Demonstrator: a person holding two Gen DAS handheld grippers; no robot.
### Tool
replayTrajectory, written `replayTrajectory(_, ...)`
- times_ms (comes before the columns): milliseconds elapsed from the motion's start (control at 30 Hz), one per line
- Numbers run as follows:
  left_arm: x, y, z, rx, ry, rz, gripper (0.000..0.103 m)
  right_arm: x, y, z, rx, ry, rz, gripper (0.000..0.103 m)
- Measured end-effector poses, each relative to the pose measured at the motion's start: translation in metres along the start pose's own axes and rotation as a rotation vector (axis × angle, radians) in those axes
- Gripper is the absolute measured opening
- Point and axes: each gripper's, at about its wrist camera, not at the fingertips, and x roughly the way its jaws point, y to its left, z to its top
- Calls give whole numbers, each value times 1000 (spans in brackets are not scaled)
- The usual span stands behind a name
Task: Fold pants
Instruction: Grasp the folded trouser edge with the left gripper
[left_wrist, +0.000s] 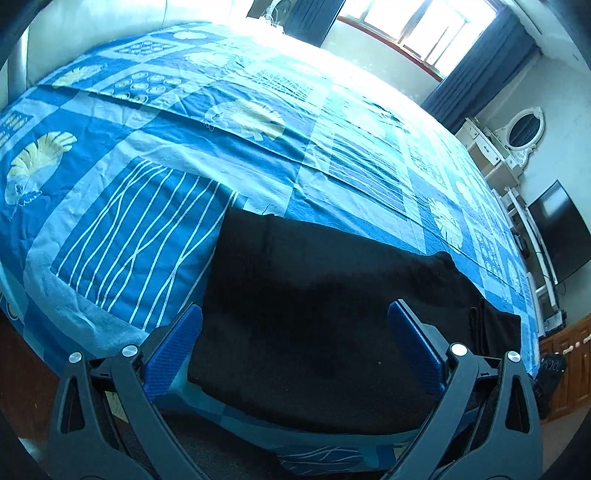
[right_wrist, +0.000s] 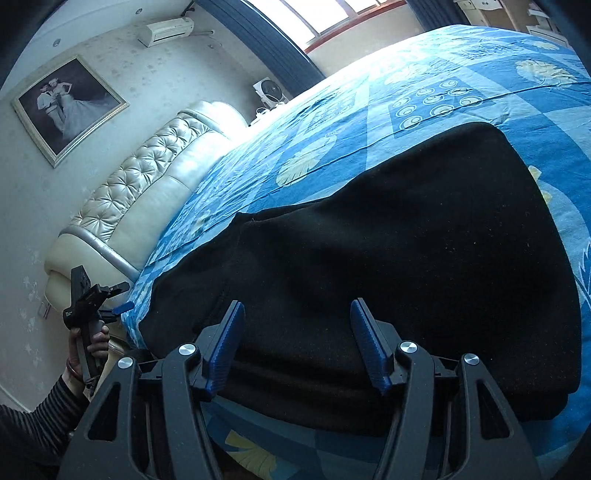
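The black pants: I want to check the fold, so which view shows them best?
The right wrist view: the black pants spread almost whole across the bedspread. The left wrist view shows only their near part, dark and featureless.

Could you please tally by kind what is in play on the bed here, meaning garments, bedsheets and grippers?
Black pants: 1
Blue patterned bedsheet: 1
Grippers: 2, the left gripper and the right gripper, both open
Total: 4
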Motion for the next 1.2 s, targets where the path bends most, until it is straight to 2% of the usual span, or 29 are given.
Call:
replayTrajectory(133, 20, 31, 4, -4, 100, -47, 100, 0, 2, -1, -9, -5, 0, 63)
replayTrajectory(267, 44, 53, 5, -33, 204, -189, 100, -1, 3, -2, -15, -9, -1, 64)
replayTrajectory(367, 52, 63, 6, -34, 210, -281, 100, -2, 5, -3, -23, -12, -8, 65)
replayTrajectory(467, 56, 76, 10, -120, 210, -379, 100, -1, 7, -3, -30, -14, -11, 66)
replayTrajectory(667, 72, 36, 6, -23, 292, -460, 100, -1, 8, -4, -43, -19, -17, 69)
replayTrajectory(767, 79, 19, 3, -9, 301, -461, 98, -1, 6, -3, -40, -21, -13, 69)
replayTrajectory(800, 81, 19, 3, -23, 297, -471, 93, -2, 6, -3, -42, -21, -14, 69)
replayTrajectory(867, 86, 27, 3, -85, 319, -454, 40, -2, 6, -3, -44, -21, -15, 69)
replayTrajectory(933, 91, 40, 1, -168, 344, -485, 34, -2, 6, -3, -45, -22, -15, 69)
replayTrajectory(967, 90, 39, 1, -169, 341, -483, 33, -2, 6, -3, -45, -23, -16, 69)
replayTrajectory(1067, 78, 22, 4, -78, 310, -407, 28, -2, 6, -2, -45, -25, -14, 69)
replayTrajectory(1200, 59, -3, 19, -63, 273, -400, 24, -3, 6, -2, -42, -28, -9, 69)
